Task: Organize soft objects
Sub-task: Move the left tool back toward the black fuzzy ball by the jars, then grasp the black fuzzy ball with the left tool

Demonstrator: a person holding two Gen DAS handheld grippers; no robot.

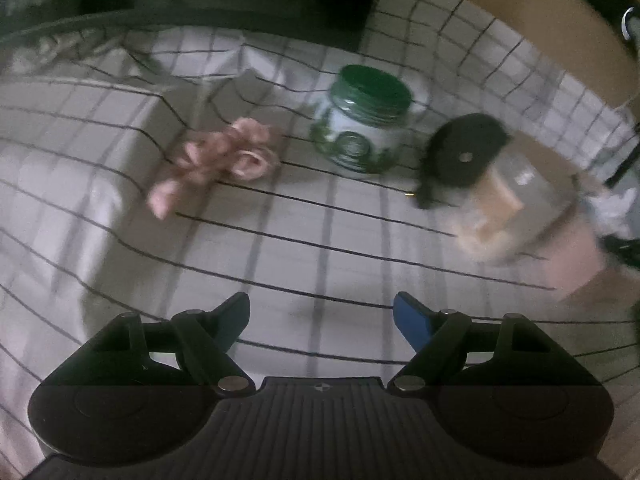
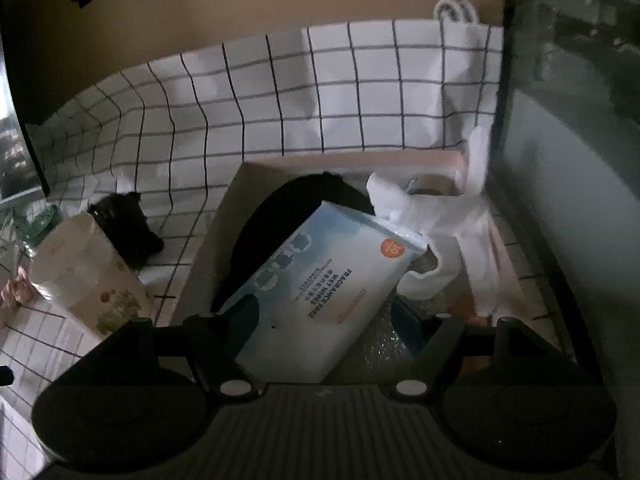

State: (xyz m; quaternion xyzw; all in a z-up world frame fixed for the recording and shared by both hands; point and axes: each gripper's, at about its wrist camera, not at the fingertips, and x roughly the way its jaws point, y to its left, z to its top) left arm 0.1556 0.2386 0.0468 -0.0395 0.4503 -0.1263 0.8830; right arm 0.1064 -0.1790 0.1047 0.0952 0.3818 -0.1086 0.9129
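Observation:
A pink ribbon bow (image 1: 216,160) lies on the white checked cloth (image 1: 280,248), left of a green-lidded jar (image 1: 364,116). My left gripper (image 1: 320,316) is open and empty, hovering above the cloth well short of the bow. In the right wrist view, my right gripper (image 2: 324,312) is open over a cardboard box (image 2: 228,216) that holds a pack of wet wipes (image 2: 328,280), a white cloth (image 2: 440,236) and a black soft item (image 2: 288,208). The wipes pack lies between the fingers, untouched as far as I can tell.
A clear jar with a black lid (image 1: 480,184) lies tilted right of the green jar; it also shows in the right wrist view (image 2: 92,264). A dark cabinet wall (image 2: 572,160) stands right of the box. A tan wall (image 2: 260,4) rises behind the cloth.

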